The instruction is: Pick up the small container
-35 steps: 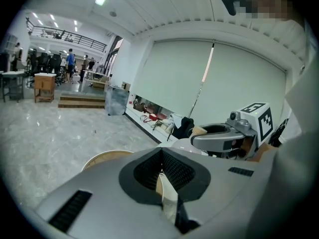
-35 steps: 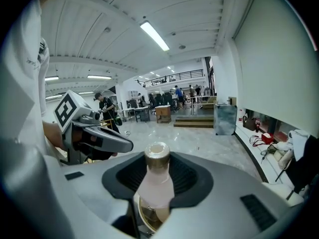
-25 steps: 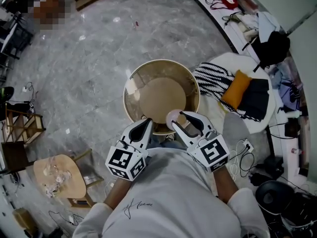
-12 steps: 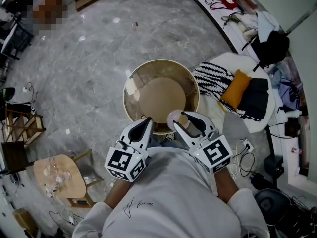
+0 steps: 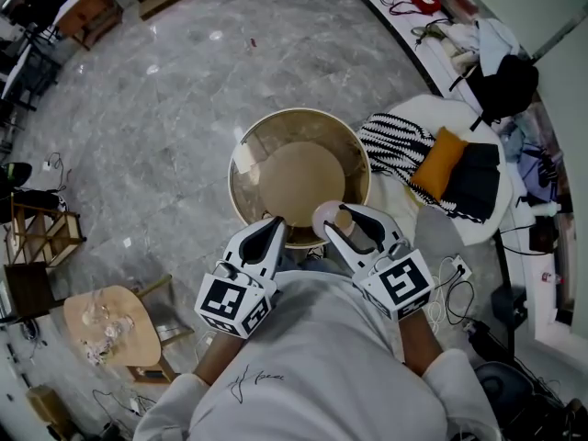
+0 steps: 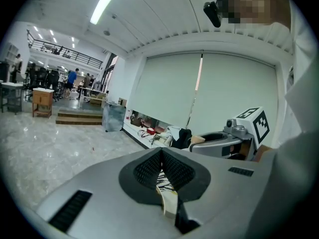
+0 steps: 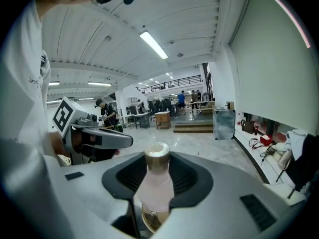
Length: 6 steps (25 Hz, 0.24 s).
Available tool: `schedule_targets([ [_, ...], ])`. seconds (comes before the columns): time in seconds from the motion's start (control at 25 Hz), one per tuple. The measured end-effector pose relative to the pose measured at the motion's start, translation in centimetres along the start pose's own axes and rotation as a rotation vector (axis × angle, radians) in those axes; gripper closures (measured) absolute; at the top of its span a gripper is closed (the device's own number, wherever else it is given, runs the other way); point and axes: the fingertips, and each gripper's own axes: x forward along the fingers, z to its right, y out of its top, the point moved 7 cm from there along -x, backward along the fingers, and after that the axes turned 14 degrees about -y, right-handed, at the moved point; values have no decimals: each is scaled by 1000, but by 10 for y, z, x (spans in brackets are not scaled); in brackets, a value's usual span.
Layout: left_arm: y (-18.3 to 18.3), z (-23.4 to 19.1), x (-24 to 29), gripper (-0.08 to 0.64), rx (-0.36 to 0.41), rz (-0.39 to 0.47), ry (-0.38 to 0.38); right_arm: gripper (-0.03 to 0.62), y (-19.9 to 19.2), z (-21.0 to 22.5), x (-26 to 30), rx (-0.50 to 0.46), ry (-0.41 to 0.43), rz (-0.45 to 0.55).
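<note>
**Status.** The right tongs (image 5: pixel 338 223) are pinching the small container (image 7: pixel 157 180) across its body, with the cap (image 7: pixel 157 153) standing clear above the jaws. The left tongs (image 5: pixel 272 224) are pressed together and hold nothing. In the head view the container sits just below centre frame, over the near rim of the round bench (image 5: pixel 241 191). Whether its base is clear of the bench top cannot be confirmed from any view.

**Hazards.**
- Slip. The body looks smooth and rounded, and the jaws meet it only along narrow strips. A slackened pinch or a sudden swing would probably let it slide down and out.
- Tilt. The grip sits below the cap, apparently around mid-body. A roll of the hand could pivot the container between the jaws.
- Drop zone. The container is at the bench edge, so a release here would likely send it onto the hard floor (image 5: pixel 165 108) or against the rim.
- Collision. The left tongs are just beside the right, at lower centre of the head view, so an inward move could knock the container.

**Container description.** A small bottle with a pale, translucent pink body narrowing to a short neck. The round cap is dull gold. It stands upright in the right gripper view, with a darker tan area near its base that is unclear.
</note>
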Motion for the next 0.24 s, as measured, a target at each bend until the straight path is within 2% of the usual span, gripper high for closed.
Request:
schedule_targets([
  [0.24,-1,1,0,546,3,4,-18,445,1,3,1,7,-11,0],
])
